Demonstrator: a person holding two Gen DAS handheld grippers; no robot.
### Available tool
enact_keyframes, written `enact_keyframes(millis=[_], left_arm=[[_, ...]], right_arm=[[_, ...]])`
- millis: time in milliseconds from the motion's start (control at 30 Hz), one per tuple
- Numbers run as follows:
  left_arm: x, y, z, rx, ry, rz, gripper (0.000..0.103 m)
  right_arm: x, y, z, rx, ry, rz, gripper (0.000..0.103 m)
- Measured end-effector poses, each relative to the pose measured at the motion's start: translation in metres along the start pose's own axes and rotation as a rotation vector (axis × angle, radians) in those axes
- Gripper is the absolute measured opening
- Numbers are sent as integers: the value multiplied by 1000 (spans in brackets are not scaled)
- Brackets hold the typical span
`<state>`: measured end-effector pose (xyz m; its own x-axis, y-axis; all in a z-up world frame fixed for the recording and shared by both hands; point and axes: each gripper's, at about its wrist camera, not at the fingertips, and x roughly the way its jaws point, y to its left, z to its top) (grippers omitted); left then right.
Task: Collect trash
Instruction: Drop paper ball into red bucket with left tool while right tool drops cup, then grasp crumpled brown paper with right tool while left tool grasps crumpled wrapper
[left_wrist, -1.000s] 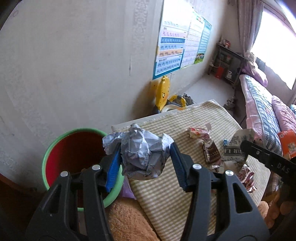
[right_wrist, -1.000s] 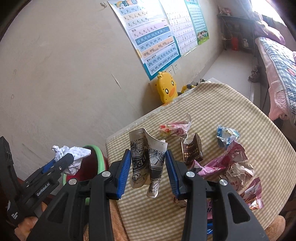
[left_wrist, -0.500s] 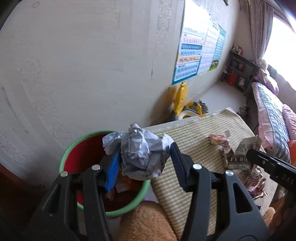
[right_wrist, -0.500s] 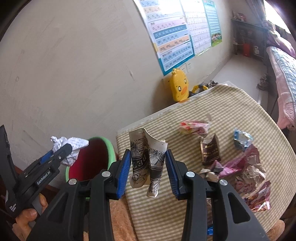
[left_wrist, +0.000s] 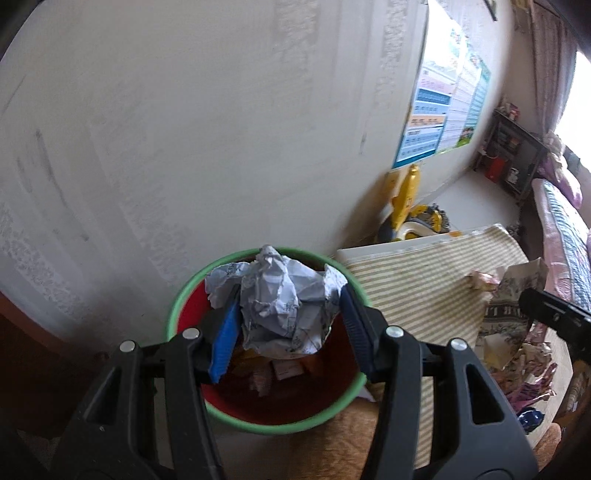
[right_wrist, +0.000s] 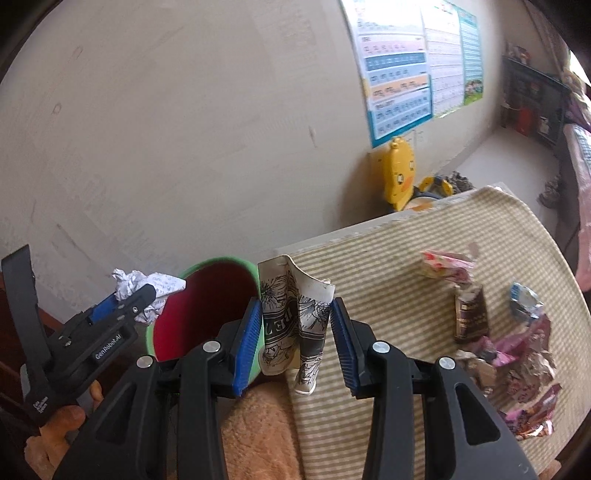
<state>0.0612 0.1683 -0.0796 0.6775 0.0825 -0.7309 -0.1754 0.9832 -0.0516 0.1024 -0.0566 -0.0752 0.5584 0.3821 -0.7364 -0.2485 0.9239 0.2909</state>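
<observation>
My left gripper (left_wrist: 286, 317) is shut on a crumpled ball of white paper (left_wrist: 280, 302) and holds it right over the red bin with a green rim (left_wrist: 258, 421); trash lies in the bin's bottom. From the right wrist view the left gripper (right_wrist: 142, 299) and its paper ball (right_wrist: 147, 282) hang beside the bin (right_wrist: 207, 295). My right gripper (right_wrist: 295, 325) is shut on a flattened black-and-white printed paper cup (right_wrist: 293, 325), held over the table's left edge next to the bin.
The checked-cloth table (right_wrist: 388, 295) carries several wrappers at its right side (right_wrist: 517, 362), among them a brown packet (right_wrist: 471, 314). A yellow duck toy (right_wrist: 400, 170) stands by the wall behind. A fuzzy orange cloth (right_wrist: 258, 435) lies below my grippers.
Both grippers have swung left toward the bin. The paper ball, earlier over the table edge, now hangs over the bin's mouth. The paper cup has come closer to the bin.
</observation>
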Motion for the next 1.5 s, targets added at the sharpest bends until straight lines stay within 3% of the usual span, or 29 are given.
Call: enact_keyframes(millis=[233, 567, 600, 633, 667, 767, 967, 1233, 1500], left_arm=[[11, 33, -6, -56, 32, 45, 51], [19, 50, -3, -80, 43, 81, 54], [19, 50, -3, -82, 45, 79, 54], [20, 51, -4, -85, 47, 80, 58], [20, 51, -3, -88, 49, 79, 64], [19, 53, -4, -101, 39, 71, 72], [17, 49, -3, -99, 27, 78, 88], [12, 24, -6, -60, 22, 53, 88], [4, -28, -14, 43, 27, -24, 88]], right_arm=[[32, 28, 5, -21, 65, 69, 37], [60, 68, 20, -70, 96, 152, 39], [61, 71, 20, -71, 95, 157, 43], [61, 72, 21, -70, 92, 161, 60], [61, 73, 22, -67, 86, 166, 71], [57, 74, 23, -69, 59, 168, 71], [44, 63, 19, -65, 38, 134, 71], [25, 29, 1, -36, 28, 63, 72], [-5, -48, -16, 34, -12, -124, 78]])
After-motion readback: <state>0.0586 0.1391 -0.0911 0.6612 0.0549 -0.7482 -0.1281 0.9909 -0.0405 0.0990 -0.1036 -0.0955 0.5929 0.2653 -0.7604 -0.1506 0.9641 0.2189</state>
